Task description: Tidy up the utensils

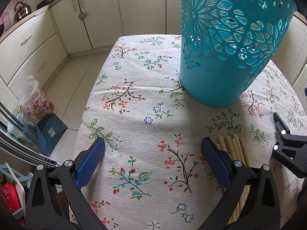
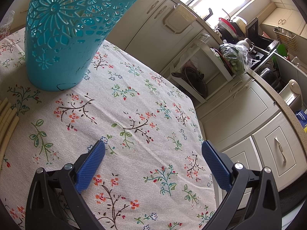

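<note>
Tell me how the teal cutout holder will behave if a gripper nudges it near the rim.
The teal holder is tall, and narrower at its base than higher up, so a high push would probably tip it. Its perforated plastic wall suggests it is light and may slide on the floral tablecloth. I cannot see what is inside.

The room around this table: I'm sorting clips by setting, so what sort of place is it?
A home kitchen, most likely. Cream cabinet doors line the walls, a steel kettle sits on the countertop, and a black lidded pan rests on an open white shelf. The floral tablecloth suggests a household.
</note>
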